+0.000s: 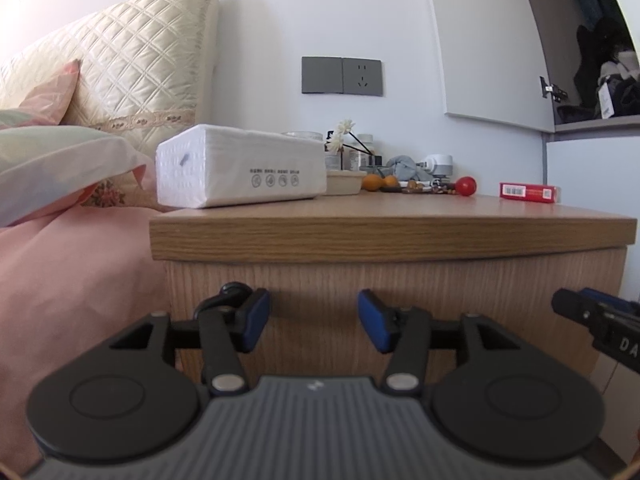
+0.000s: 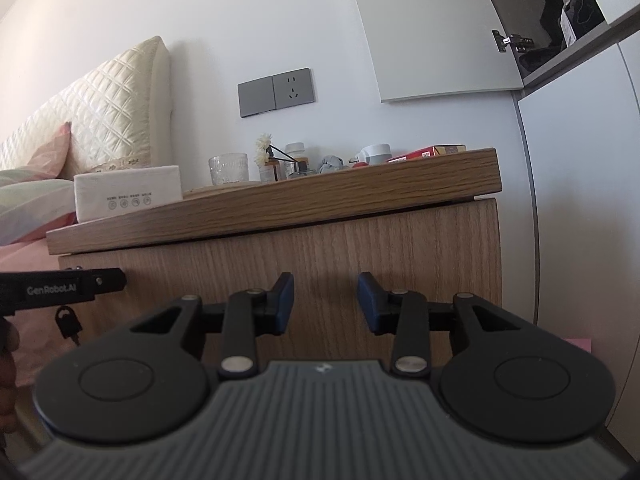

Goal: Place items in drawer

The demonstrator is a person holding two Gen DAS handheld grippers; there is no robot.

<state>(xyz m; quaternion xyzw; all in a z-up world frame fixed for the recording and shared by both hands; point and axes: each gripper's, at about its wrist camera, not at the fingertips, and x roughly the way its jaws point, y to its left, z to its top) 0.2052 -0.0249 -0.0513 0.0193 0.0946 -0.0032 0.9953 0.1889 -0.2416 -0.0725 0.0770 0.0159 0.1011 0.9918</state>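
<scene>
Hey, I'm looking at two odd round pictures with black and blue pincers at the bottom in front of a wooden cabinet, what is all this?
Those pincers are two hand-held grabbing tools, one in each of a person's hands. Each carries a wide-angle camera that looks forward along its two fingers, so each picture is taken from one tool.

One picture comes from the left tool, the other from the right tool. Both stand open and hold nothing. Each also shows at the edge of the other's picture.

Both face the wooden front of a bedside cabinet, beside a bed with pink bedding. A small dark key hangs at the front's left edge.

On the cabinet top lie a white tissue pack, a glass, small bottles, a red ball and a red box, among other small things.
</scene>
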